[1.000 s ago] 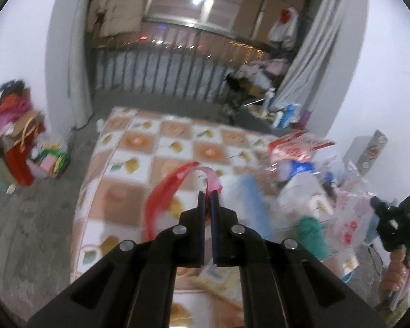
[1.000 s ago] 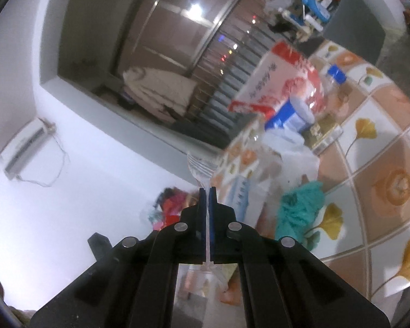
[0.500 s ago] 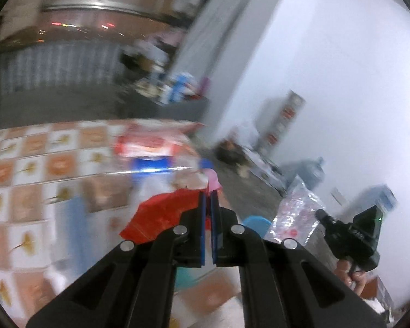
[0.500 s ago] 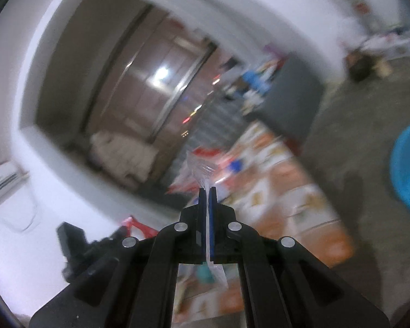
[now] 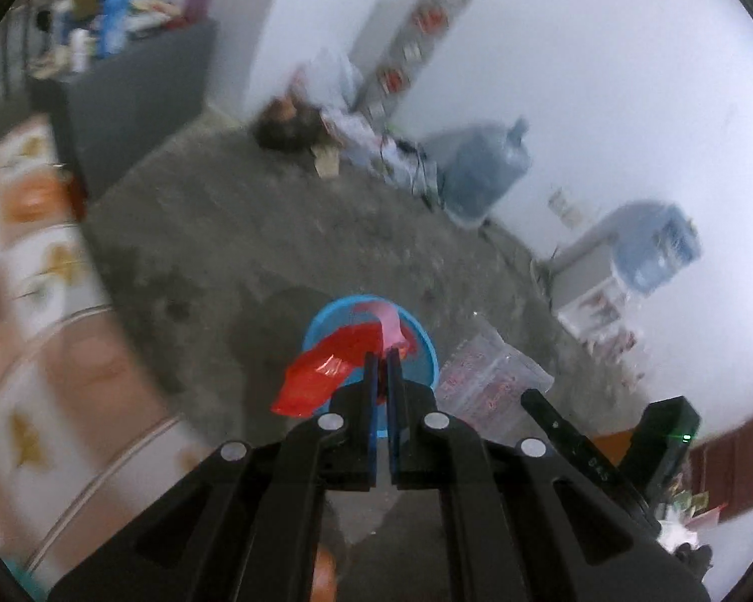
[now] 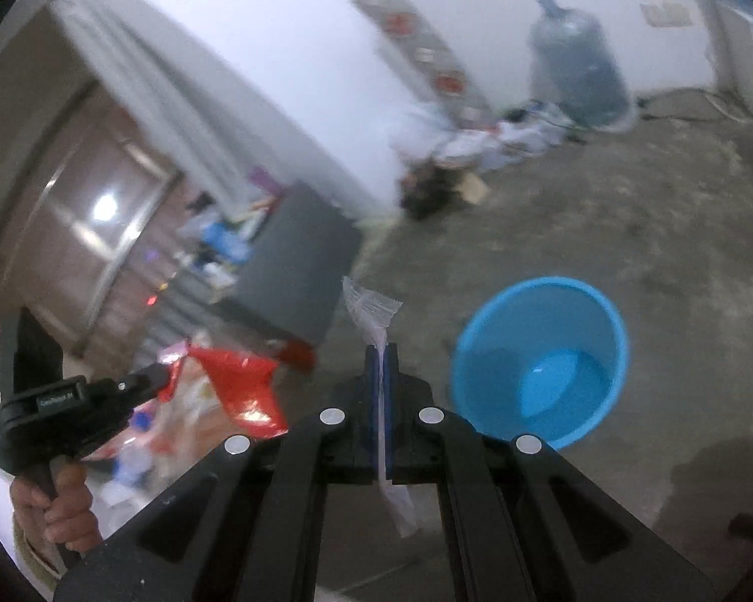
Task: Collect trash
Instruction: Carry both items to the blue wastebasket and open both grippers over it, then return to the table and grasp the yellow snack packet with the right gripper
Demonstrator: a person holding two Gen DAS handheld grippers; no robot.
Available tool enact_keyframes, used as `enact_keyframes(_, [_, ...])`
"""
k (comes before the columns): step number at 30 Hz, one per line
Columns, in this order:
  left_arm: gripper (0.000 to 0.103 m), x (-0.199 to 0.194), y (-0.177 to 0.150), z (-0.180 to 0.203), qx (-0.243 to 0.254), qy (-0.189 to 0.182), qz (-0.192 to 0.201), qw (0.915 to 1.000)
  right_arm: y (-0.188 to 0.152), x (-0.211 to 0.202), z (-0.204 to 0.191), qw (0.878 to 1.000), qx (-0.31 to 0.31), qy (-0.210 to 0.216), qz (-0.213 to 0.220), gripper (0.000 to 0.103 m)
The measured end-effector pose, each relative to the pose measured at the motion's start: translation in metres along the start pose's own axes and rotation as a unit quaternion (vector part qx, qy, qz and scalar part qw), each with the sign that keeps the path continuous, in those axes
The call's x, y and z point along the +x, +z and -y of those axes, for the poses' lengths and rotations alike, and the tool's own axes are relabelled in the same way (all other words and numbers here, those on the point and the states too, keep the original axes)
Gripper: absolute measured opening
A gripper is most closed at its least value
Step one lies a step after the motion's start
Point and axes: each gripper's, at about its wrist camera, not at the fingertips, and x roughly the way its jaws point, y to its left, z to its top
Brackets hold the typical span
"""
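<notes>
Left wrist view, left to right: a tiled tabletop [image 5: 40, 271] at the frame's edge; the left gripper [image 5: 382, 358], jaws clamped on a red plastic bag [image 5: 326, 371] with a pink strip [image 5: 389, 323] trailing from it, hanging over a blue basin [image 5: 421, 346] on the concrete floor [image 5: 236, 231]; a clear printed bag [image 5: 487, 381] just beside the basin, on its right.

Right wrist view, left to right: the person's hand [image 6: 57, 511] on the other tool's handle; the same red bag [image 6: 241, 386] at that tool's tip; the right gripper [image 6: 380, 351], jaws pinched on a clear wrapper [image 6: 371, 308] that sticks out past the tips and trails below; the basin [image 6: 539, 356], empty and off to the right of the fingers.

Risks, as judged: the light film may cling to the pads on release, or drift and land on the floor. The right gripper is not yet over the rim, so letting go here would likely miss. The red bag's loose end overhangs the rim and could drape outside.
</notes>
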Motion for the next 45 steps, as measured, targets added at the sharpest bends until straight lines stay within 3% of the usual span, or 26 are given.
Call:
enact_keyframes(6, [0.004, 0.123, 0.016, 0.032, 0.027, 0.001, -0.08, 0.9964, 0.014, 0.046, 0.053, 0.998, 0.038, -0.049, -0.019, 0.0])
enact_keyframes(8, [0.007, 0.157, 0.017, 0.043, 0.039, 0.005, -0.1, 0.9943, 0.017, 0.057, 0.078, 0.997, 0.053, -0.058, -0.027, 0.005])
enact_keyframes(9, [0.012, 0.171, 0.018, 0.047, 0.045, 0.009, -0.11, 0.9929, 0.018, 0.059, 0.088, 0.996, 0.059, -0.06, -0.032, 0.005])
enact_keyframes(10, [0.029, 0.189, 0.019, 0.049, 0.055, 0.018, -0.125, 0.9904, 0.018, 0.07, 0.098, 0.995, 0.065, -0.065, -0.043, 0.011])
enact_keyframes(11, [0.043, 0.201, 0.017, 0.051, 0.063, 0.033, -0.134, 0.9884, 0.017, 0.081, 0.109, 0.993, 0.075, -0.075, -0.056, 0.026])
enact_keyframes(13, [0.046, 0.216, 0.012, 0.048, 0.067, 0.069, -0.137, 0.986, 0.013, 0.092, 0.126, 0.988, 0.089, -0.103, -0.074, 0.044])
enact_keyframes(17, [0.051, 0.22, 0.007, 0.05, 0.06, 0.065, -0.141, 0.986, 0.006, 0.087, 0.137, 0.984, 0.103, -0.125, -0.079, 0.045])
enact_keyframes(21, [0.058, 0.194, 0.011, 0.065, 0.103, 0.067, -0.109, 0.9865, 0.008, 0.068, 0.133, 0.985, 0.087, -0.135, -0.059, 0.051])
enact_keyframes(25, [0.061, 0.137, 0.013, 0.075, 0.126, 0.041, -0.066, 0.989, 0.016, 0.044, 0.11, 0.986, 0.055, -0.15, -0.043, 0.056])
enact_keyframes(28, [0.063, 0.087, 0.01, 0.073, 0.137, 0.028, -0.034, 0.9896, 0.024, 0.025, 0.077, 0.987, 0.011, -0.159, -0.022, 0.07])
enact_keyframes(31, [0.066, 0.036, 0.001, 0.067, 0.154, 0.06, -0.011, 0.9862, 0.028, -0.002, 0.031, 0.986, -0.042, -0.16, 0.001, 0.087])
enact_keyframes(35, [0.077, -0.031, -0.024, 0.043, 0.15, 0.076, -0.007, 0.9857, 0.023, -0.031, -0.028, 0.985, -0.088, -0.147, 0.005, 0.095])
enact_keyframes(37, [0.079, -0.06, -0.039, 0.032, 0.138, 0.077, -0.004, 0.9874, 0.014, -0.045, -0.064, 0.977, -0.139, -0.16, 0.02, 0.095])
enact_keyframes(39, [0.083, -0.094, -0.056, 0.019, 0.124, 0.074, 0.004, 0.9895, -0.004, -0.06, -0.101, 0.961, -0.205, -0.182, 0.034, 0.095])
enact_keyframes(42, [0.091, -0.151, -0.091, -0.001, 0.103, 0.062, 0.038, 0.9921, -0.03, -0.073, -0.135, 0.945, -0.274, -0.173, 0.05, 0.095])
enact_keyframes(44, [0.096, -0.179, -0.111, -0.013, 0.091, 0.063, 0.06, 0.9921, -0.05, -0.08, -0.154, 0.93, -0.316, -0.175, 0.068, 0.095])
enact_keyframes(45, [0.097, -0.201, -0.129, -0.025, 0.079, 0.064, 0.081, 0.9915, -0.062, -0.082, -0.165, 0.915, -0.348, -0.185, 0.088, 0.095])
